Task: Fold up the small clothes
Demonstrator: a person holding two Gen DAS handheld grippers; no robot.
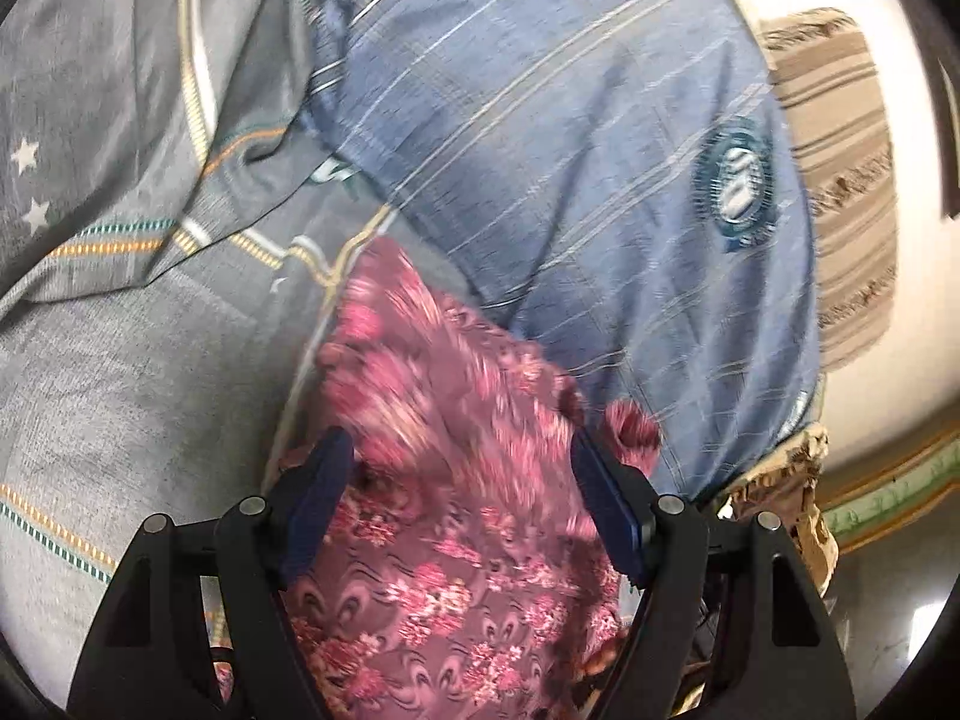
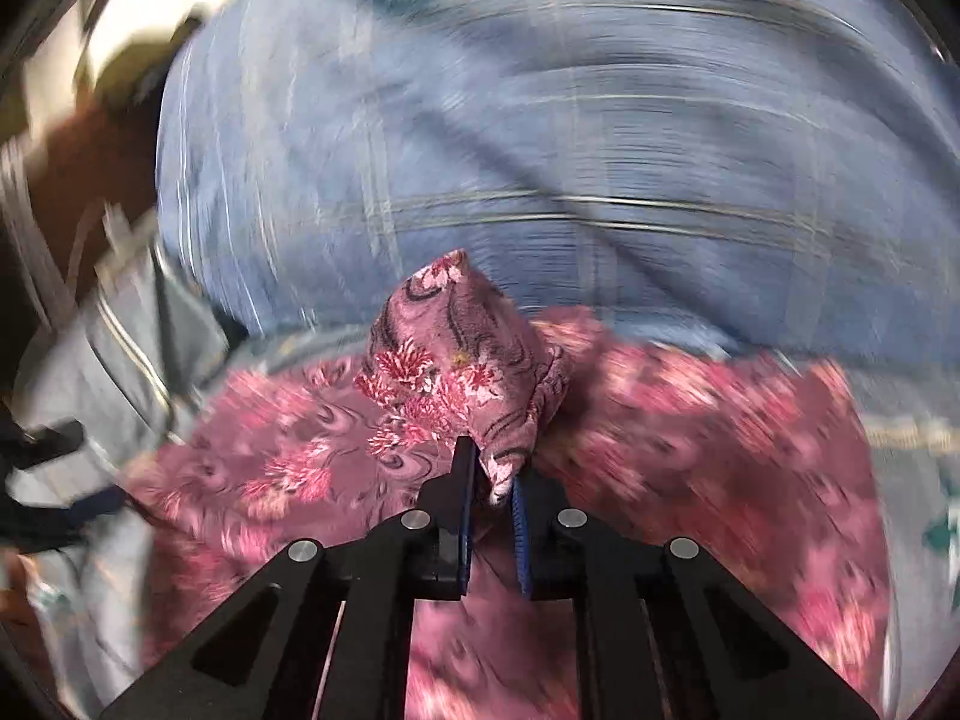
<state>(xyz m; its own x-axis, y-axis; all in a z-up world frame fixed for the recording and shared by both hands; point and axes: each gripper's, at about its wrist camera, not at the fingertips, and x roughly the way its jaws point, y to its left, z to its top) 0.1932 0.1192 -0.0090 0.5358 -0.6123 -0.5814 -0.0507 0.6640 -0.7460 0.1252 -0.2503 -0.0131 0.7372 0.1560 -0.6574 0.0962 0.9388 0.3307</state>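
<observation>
A: Where is the small pink cloth with the printed flowers [image 2: 336, 450] now?

B: It lies under both claws, on a grey bedsheet with orange and green dashed lines [image 1: 120, 360]. The right claw [image 2: 492, 480] is nearly closed, and it pinches a bunched corner of this cloth; the corner stands up in a small peak just ahead of the fingertips. The rest of the cloth spreads to the left and to the right of this claw and runs back under it.

A: And the left claw?

B: The left claw [image 1: 462, 462] stands wide open. The pink cloth [image 1: 450, 540] passes between its two fingers, but they do not press on it, so this claw holds nothing as far as I can see.

A: What is beyond the cloth?

B: Ahead of both claws lies a blue garment with thin pale stripes and a round badge [image 1: 600, 150]. It touches the far edge of the pink cloth or covers it; I cannot tell which. At the far right of the left claw there is a beige striped fabric [image 1: 840, 180].

A: So what does the next move depend on?

B: I think on the held corner. The body of the cloth lies mostly behind and beside the right claw, so the corner probably must travel across it. The left claw is already over the cloth and could close on the other edge. The pictures are blurred, so the long axis of the cloth is not clear to me.
</observation>
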